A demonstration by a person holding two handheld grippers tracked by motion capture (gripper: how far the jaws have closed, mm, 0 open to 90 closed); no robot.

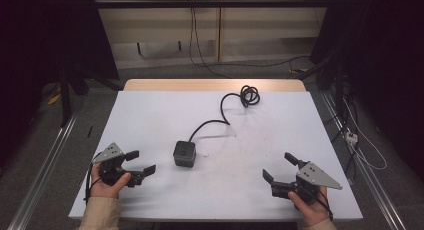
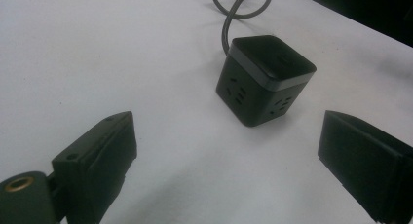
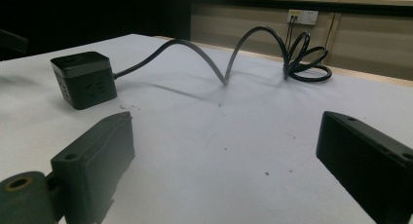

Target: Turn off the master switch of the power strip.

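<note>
A black cube-shaped power strip [image 1: 184, 153] sits near the middle of the white table [image 1: 150, 115]. Its black cable [image 1: 227, 112] arches toward the far side and ends in a coil [image 1: 249, 95]. My left gripper [image 1: 140, 161] rests at the near left, open, its jaws pointing at the cube a short way off. My right gripper [image 1: 280, 166] rests at the near right, open and holding nothing. In the left gripper view the cube [image 2: 263, 78] lies ahead between the jaws, sockets on its sides. In the right gripper view the cube [image 3: 84, 79] stands far left and the cable [image 3: 229, 53] loops beyond.
A small white speck [image 1: 205, 153] lies just right of the cube. The table's wooden far edge [image 1: 215, 85] faces a wall with a socket [image 3: 302, 16] and hanging cords. Metal rails [image 1: 45, 160] run along both sides on the floor.
</note>
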